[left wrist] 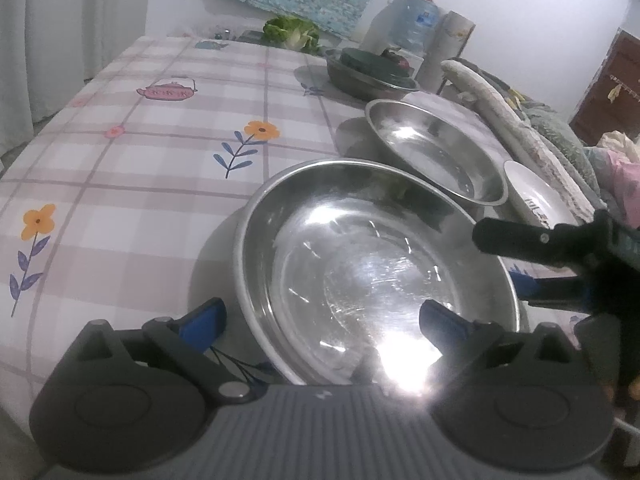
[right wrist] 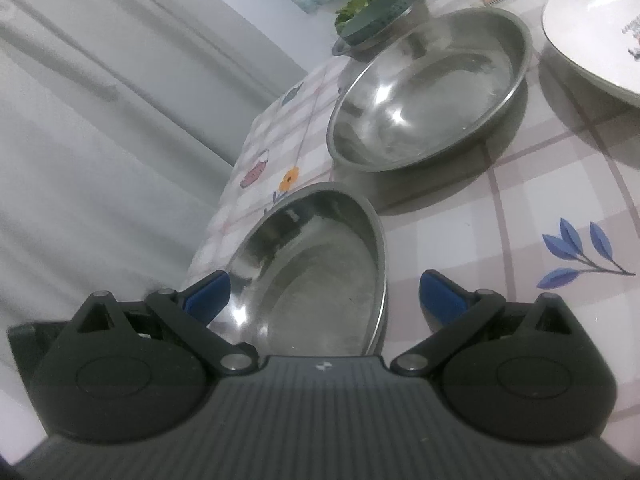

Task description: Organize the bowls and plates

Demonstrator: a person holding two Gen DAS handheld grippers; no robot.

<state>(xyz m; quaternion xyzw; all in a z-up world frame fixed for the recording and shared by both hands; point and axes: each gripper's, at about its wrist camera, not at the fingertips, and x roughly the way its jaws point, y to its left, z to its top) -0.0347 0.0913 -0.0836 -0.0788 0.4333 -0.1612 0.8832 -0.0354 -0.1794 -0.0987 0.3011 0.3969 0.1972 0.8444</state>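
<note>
A wide steel plate lies on the checked tablecloth right in front of me. My left gripper is open wide across its near rim, one blue pad outside on the cloth and the other over the plate's inside, neither pressing. My right gripper comes in from the right and straddles the plate's right rim. In the right wrist view this gripper is open around the same plate. Behind it sit a second steel bowl and a white plate.
A steel pot with a dark green lid stands further back, beside a cabbage and a water jug. Folded cloths pile up along the right. White curtains hang past the table's left edge.
</note>
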